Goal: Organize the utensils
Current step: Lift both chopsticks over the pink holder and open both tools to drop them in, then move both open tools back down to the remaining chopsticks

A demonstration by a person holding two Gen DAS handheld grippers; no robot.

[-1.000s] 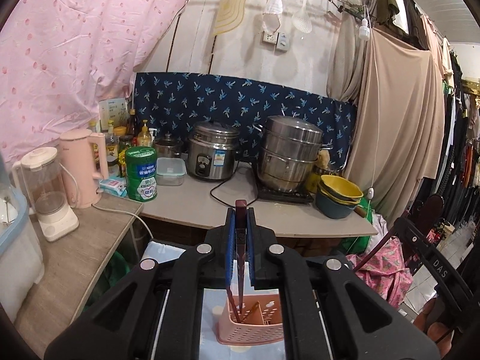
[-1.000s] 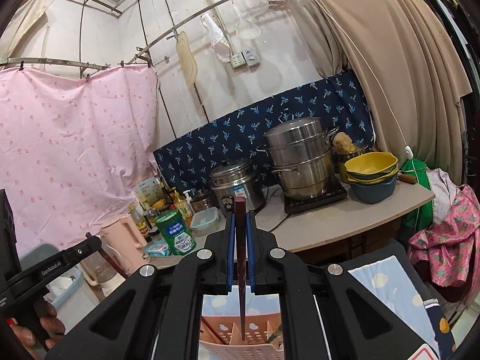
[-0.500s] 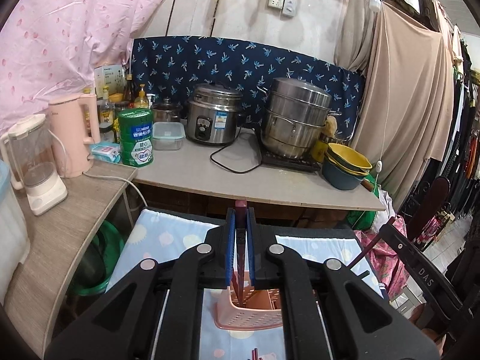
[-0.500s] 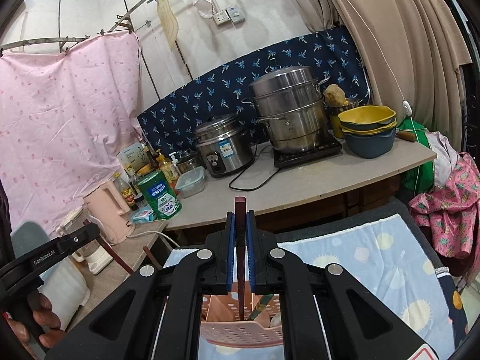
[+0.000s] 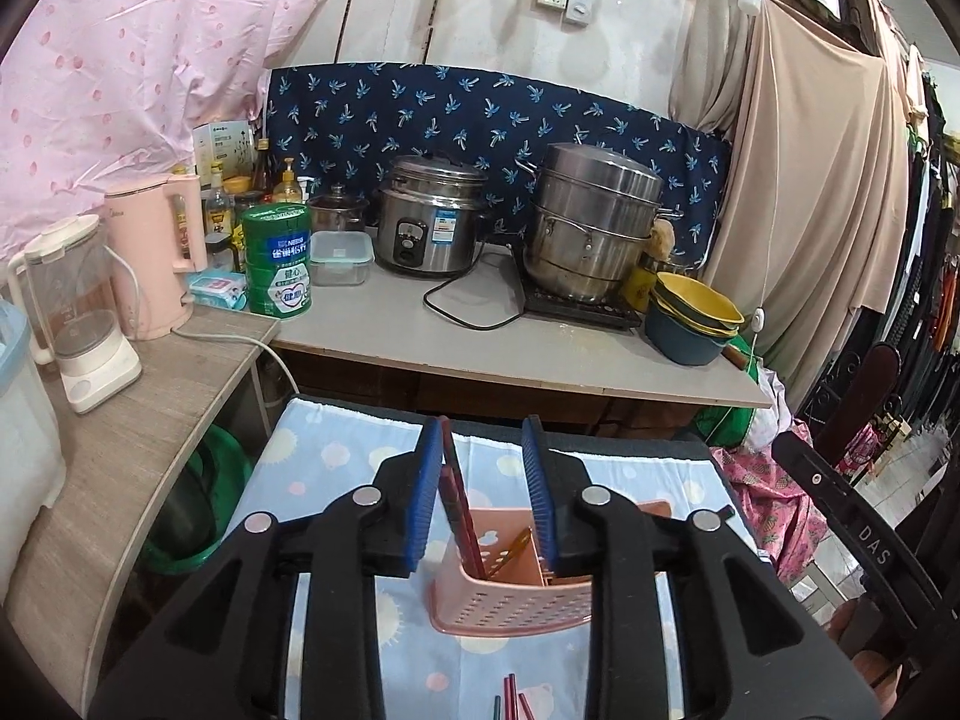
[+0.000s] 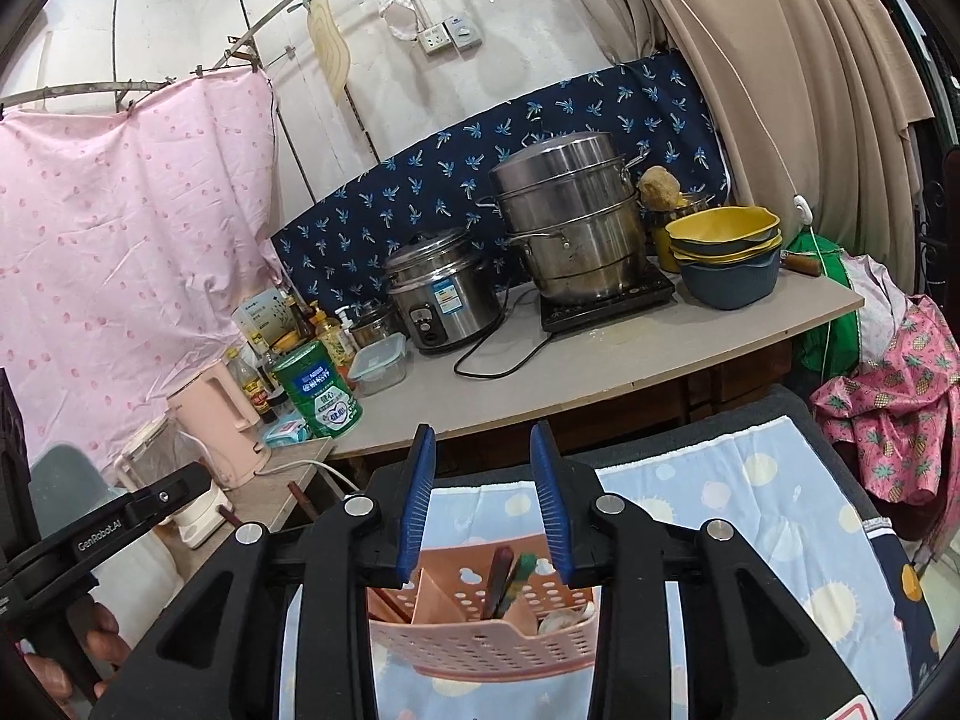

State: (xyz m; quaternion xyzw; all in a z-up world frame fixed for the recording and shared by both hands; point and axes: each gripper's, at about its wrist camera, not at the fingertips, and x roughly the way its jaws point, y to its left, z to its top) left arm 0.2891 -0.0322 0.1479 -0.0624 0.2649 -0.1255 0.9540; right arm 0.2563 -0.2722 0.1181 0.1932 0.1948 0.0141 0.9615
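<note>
both claws stood apart over the pink basket (image 5: 510, 606) on the blue cloth (image 5: 336, 468). a dark red chopstick (image 5: 459, 504) leaned in it beside the left claw (image 5: 485, 495); the right claw (image 6: 485, 495) held nothing. best lift straight up, clear of the sticks, since more utensils (image 5: 510, 699) lay on the cloth.

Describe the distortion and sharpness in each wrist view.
Left wrist view: fisheye bends the grey countertop edge, dark vignette in the corners, open left gripper and pink perforated plastic caddy sharp. Right wrist view: same barrel warp, stainless stacked steamer pot tilted, open right gripper crisp; even light, no harsh glare.
</note>
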